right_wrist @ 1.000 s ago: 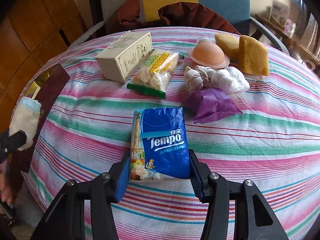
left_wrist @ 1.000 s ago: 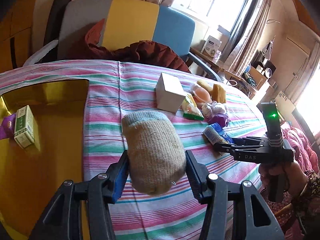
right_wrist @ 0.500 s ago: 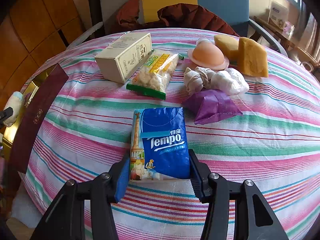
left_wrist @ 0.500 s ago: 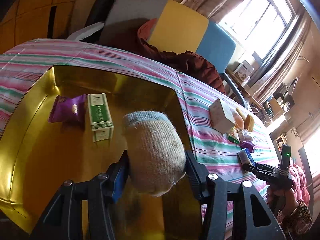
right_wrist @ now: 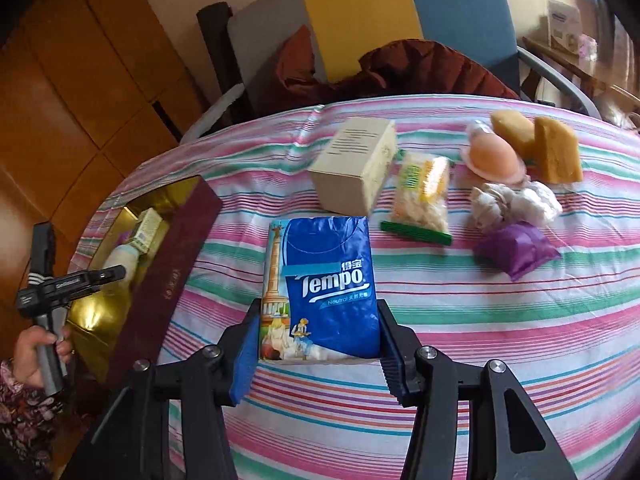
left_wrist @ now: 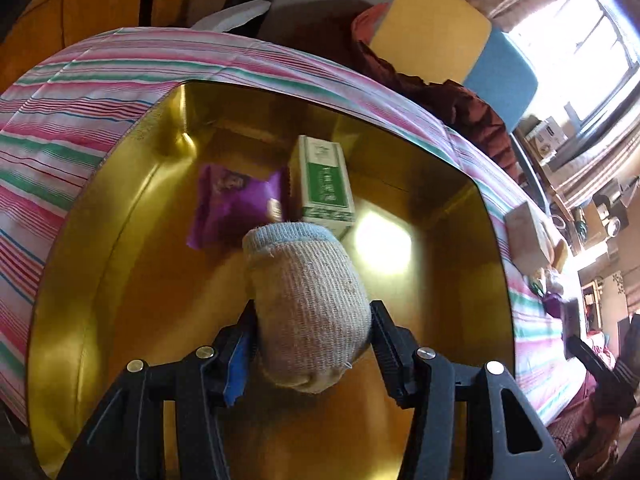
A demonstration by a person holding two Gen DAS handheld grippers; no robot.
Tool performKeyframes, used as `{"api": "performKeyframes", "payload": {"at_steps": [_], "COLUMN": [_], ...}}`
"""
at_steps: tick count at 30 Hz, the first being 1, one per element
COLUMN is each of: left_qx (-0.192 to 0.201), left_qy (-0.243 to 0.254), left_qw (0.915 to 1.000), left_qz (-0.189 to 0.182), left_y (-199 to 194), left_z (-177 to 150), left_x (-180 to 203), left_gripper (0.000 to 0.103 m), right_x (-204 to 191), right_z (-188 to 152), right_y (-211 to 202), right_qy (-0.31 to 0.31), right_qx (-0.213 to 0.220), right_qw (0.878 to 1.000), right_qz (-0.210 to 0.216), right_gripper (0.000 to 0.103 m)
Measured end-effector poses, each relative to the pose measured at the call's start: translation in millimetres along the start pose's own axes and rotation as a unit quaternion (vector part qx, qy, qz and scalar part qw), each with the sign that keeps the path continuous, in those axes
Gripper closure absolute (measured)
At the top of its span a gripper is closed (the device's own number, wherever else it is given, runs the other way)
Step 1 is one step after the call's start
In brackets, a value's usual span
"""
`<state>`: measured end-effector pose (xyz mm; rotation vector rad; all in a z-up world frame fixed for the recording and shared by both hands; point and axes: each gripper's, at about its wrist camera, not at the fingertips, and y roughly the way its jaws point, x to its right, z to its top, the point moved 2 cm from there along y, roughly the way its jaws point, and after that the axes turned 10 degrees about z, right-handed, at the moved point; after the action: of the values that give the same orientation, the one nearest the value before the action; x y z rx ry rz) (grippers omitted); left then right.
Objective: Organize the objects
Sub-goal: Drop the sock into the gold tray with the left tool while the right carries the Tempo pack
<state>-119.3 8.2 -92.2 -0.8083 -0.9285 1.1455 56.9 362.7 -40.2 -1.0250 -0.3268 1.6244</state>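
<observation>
Beige sock [left_wrist: 308,304] – blue cuff, gold box [left_wrist: 120,240], blue tissue pack [right_wrist: 324,284], perhaps purple pouch [left_wrist: 236,204]

Tabletop [right_wrist: 520,340], covered in pink, green and white striped cloth. Lying directly on it: gold-lined box [left_wrist: 120,280] at the left edge; beige carton [right_wrist: 354,170]; clear snack bag [right_wrist: 420,196]; peach-coloured domed piece [right_wrist: 492,158]; two yellow sponges [right_wrist: 556,152]; white crumpled bundle [right_wrist: 516,204]; purple packet [right_wrist: 516,250].

Beyond the fingertips stands an armchair [right_wrist: 400,32] in grey, yellow and blue panels – a rust-brown cloth [right_wrist: 400,68] heaped on its seat. Wood panelling [right_wrist: 72,92] lies leftward (warm orange); a bright window [left_wrist: 592,36] glares rightward.
</observation>
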Motion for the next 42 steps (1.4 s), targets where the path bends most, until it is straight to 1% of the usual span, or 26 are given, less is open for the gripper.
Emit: {"api": "performKeyframes", "payload": {"at_steps": [1,4,7,8,10,12,16,19,23,25,27,30,32,35,36,37,40,42], "left_qx": [0.004,0.008,0.0,-0.003,0.0,0.016,0.059,0.068,0.082,0.082,0.083,0.085,0.088,0.087,0.087,0.086,0.089,0.092], "left_qy": [-0.005,-0.028,-0.072,-0.086,-0.108,-0.113,-0.125,-0.135,-0.153,-0.158,-0.16,-0.157,-0.154,-0.149,-0.148,-0.147,-0.141,-0.136], "left_qw": [1.0,0.9985,0.995,0.9938,0.9926,0.9928,0.9902,0.9884,0.9848,0.984,0.9837,0.9839,0.984,0.9846,0.9847,0.985,0.9854,0.9856], "left_qz": [0.007,0.046,0.07,0.071,0.056,0.037,0.022,0.014,0.012,0.007,0.009,0.012,0.018,0.025,0.026,0.027,0.033,0.041], "left_y": [2,7,12,12,7,-2,-24,-33,-44,-46,-50,-51,-52,-52,-51,-51,-52,-53], "left_z": [6,20,29,29,24,15,-4,-12,-17,-14,-13,-8,-9,-8,-9,-9,-10,-11], "left_x": [-5,-19,-38,-43,-49,-50,-46,-44,-44,-47,-50,-44,-44,-42,-43,-43,-40,-38], "left_gripper": [0.049,0.048,0.045,0.044,0.041,0.039,0.039,0.039,0.039,0.039,0.039,0.039,0.039,0.039,0.039,0.039,0.039,0.039], "right_x": [-11,-44,-72,-81,-95,-107,-131,-146,-166,-175,-181,-186,-183,-175,-172,-170,-170,-170], "right_z": [1,6,9,10,11,11,13,17,26,31,36,44,50,60,63,66,75,81], "right_y": [3,12,24,29,38,48,76,95,122,137,152,173,186,203,208,211,220,224], "right_qy": [-0.008,-0.032,-0.049,-0.052,-0.059,-0.067,-0.089,-0.097,-0.113,-0.117,-0.119,-0.119,-0.103,-0.06,-0.046,-0.04,-0.037,-0.04], "right_qx": [0.0,-0.003,-0.011,-0.014,-0.021,-0.031,-0.056,-0.07,-0.083,-0.094,-0.108,-0.125,-0.136,-0.145,-0.146,-0.141,-0.125,-0.114], "right_qw": [1.0,0.999,0.997,0.997,0.996,0.994,0.992,0.99,0.988,0.987,0.986,0.985,0.985,0.988,0.988,0.989,0.991,0.992], "right_qz": [0.007,0.033,0.052,0.058,0.069,0.075,0.076,0.078,0.069,0.063,0.049,0.026,0.017,0.003,-0.001,-0.015,-0.036,-0.039], "right_gripper": [0.05,0.05,0.05,0.05,0.05,0.05,0.05,0.05,0.05,0.05,0.05,0.05,0.05,0.05,0.05,0.05,0.048,0.047]}}
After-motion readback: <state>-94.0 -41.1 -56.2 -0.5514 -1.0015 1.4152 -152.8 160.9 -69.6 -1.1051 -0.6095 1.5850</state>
